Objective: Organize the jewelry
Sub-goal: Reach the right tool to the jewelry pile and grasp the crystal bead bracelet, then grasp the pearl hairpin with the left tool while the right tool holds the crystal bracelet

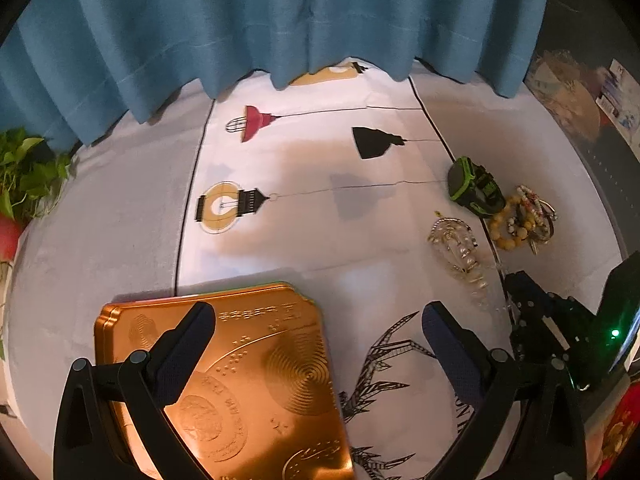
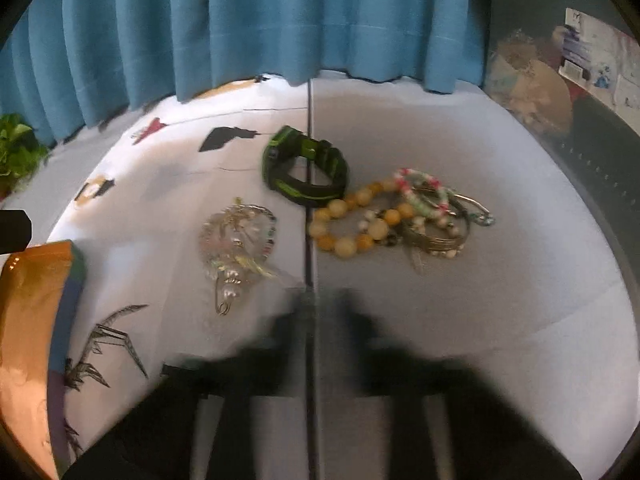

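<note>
Left gripper gaping, empty; right gripper closed, empty; light, tangle-prone beaded bracelets; best pinched on 1 strand.

A tin lies at the near left of the table, with a brooch to its right. Farther right, bracelets lie heaped together, a watch touching the heap on its far left side. A curtain hangs behind the table, a plant at its far left.
</note>
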A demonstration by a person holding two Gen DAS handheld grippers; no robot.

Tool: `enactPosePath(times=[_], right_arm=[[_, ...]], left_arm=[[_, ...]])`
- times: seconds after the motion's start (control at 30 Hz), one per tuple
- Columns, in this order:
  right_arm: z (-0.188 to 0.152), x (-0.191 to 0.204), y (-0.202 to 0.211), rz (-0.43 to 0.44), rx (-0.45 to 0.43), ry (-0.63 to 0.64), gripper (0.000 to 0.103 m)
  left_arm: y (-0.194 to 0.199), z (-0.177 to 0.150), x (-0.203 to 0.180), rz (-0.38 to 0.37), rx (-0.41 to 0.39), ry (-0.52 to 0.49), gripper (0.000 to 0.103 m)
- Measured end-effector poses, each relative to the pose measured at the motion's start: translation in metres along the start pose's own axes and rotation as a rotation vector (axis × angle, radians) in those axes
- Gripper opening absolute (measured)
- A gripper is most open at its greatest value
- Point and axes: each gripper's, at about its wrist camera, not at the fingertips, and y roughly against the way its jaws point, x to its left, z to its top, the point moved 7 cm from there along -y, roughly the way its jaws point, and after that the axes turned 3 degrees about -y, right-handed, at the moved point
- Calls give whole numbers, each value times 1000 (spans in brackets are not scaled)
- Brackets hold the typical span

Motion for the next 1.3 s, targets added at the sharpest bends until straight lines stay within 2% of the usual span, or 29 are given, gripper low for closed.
enactPosePath(times=[0.07, 0.17, 0.2, 0.3, 0.43, 0.6, 0.7, 0.77, 0.83, 0.9, 0.93, 0.97, 1.0, 1.03, 1.07, 1.13, 1.3], right_arm=[[0, -10, 2, 7, 13, -61, 8], [-8, -63, 12, -105, 15, -198, 8], [-9, -78, 15, -113, 13, -243, 8], [-23, -125, 27, -76, -5, -434, 8], [-24, -137, 28, -79, -22, -424, 8], [-19, -140, 23, -84, -29, -400, 8], [-25, -140, 29, -55, -33, -418, 8], [-26, -140, 29, -43, -34, -422, 8], [-26, -140, 29, -36, -33, -420, 8], [-27, -141, 29, -31, -33, -422, 8], [-27, -142, 29, -28, -32, -423, 8], [-27, -142, 29, -28, -32, -423, 8], [-28, -142, 30, -28, -33, -422, 8], [-27, -142, 30, -30, -33, -420, 8], [-27, -143, 30, -31, -34, -420, 8], [-27, -143, 30, -31, -33, -421, 8], [-26, -142, 30, -41, -31, -421, 8]], left_arm=[[-4, 2, -10, -25, 10, -9, 102], [-10, 4, -27, -71, 29, -22, 102], [-14, 5, -34, -85, 41, -27, 102], [-25, 8, -57, -120, 83, -37, 102], [-34, 15, -87, -174, 117, -42, 102], [-51, 23, -119, -238, 197, 12, 100], [-64, 26, -132, -264, 247, 56, 88], [-75, 25, -137, -281, 288, 93, 66], [-83, 24, -139, -298, 316, 131, 51], [-83, 27, -139, -309, 301, 164, 49], [-83, 27, -140, -316, 296, 170, 43], [-84, 27, -140, -317, 304, 169, 29], [-85, 25, -140, -323, 318, 167, 22], [-86, 23, -140, -341, 327, 173, 4], [-86, 21, -140, -348, 346, 177, 0], [-81, 16, -133, -310, 330, 156, 0], [-58, 3, -117, -330, 297, 130, 0]])
